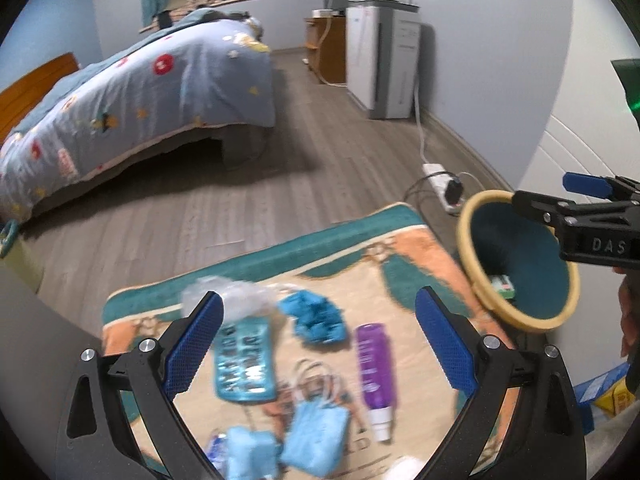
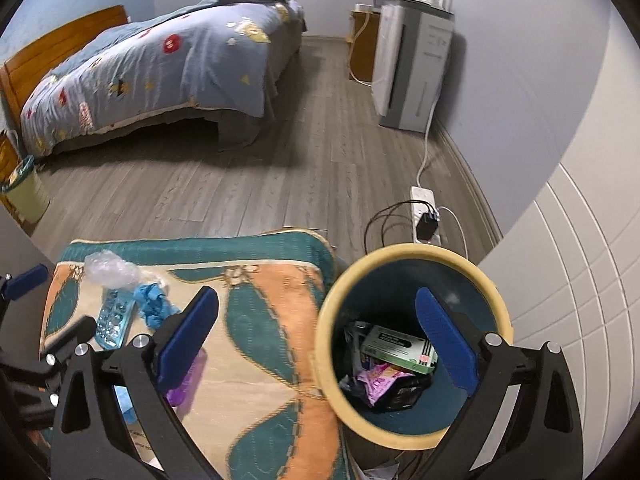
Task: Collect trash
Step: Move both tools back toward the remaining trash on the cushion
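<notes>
Right wrist view: right gripper [image 2: 318,334] spread wide, empty, above the bin [image 2: 412,344] holding trash. Left gripper [image 1: 320,340] likewise apart over a purple bottle [image 1: 375,368] on the rug [image 1: 400,256].

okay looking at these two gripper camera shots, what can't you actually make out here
- Light blue items, left wrist view: motion-blurred, partly behind the left gripper; can't tell what they are.
- Purple bottle: label unreadable from blur; in the right wrist view the right gripper covers most of it.
- Trash bin contents, right wrist view: lower layers buried under the box and wrappers.
</notes>
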A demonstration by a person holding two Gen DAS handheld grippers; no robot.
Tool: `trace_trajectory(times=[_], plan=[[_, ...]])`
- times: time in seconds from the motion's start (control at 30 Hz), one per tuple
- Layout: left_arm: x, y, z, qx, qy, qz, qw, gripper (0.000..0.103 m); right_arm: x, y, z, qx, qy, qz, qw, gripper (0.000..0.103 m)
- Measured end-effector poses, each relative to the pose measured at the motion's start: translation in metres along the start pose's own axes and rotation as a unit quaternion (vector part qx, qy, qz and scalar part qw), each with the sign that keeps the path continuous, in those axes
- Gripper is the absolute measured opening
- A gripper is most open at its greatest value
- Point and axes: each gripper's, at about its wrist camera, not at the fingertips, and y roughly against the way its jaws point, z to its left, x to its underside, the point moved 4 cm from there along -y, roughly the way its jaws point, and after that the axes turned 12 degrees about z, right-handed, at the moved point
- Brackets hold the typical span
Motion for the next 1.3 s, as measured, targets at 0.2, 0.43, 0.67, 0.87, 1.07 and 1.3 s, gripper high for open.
trace_trajectory(times=[0.2,0.43,0.67,0.87,1.07,1.3], plan=[[0.01,0.006,0.033,-0.006,0.023,-0.001,0.9997,0.096,-0.001,0.006,0.034,-0.008,0.022,-0.015,1.0,0.097],[0.02,0.011,0.059,-0.012,0.042,0.0,0.999,0.096,-0.004,0.01,0.063,-0.007,0.042,-0.024,0.999,0.097],[0.032,0.014,0.083,-0.019,0.053,0.002,0.9984,0.096,-0.003,0.006,0.089,-0.007,0.053,-0.02,0.998,0.097],[0.043,0.014,0.103,-0.024,0.07,0.007,0.9972,0.096,0.0,-0.004,0.11,-0.006,0.066,-0.008,0.998,0.097],[0.056,0.008,0.122,-0.028,0.083,0.019,0.996,0.096,0.007,-0.025,0.128,0.01,0.079,0.014,0.997,0.097],[0.084,-0.018,0.13,-0.045,0.064,0.071,0.9945,0.096,0.03,-0.072,0.14,-0.014,0.054,0.112,0.992,0.097]])
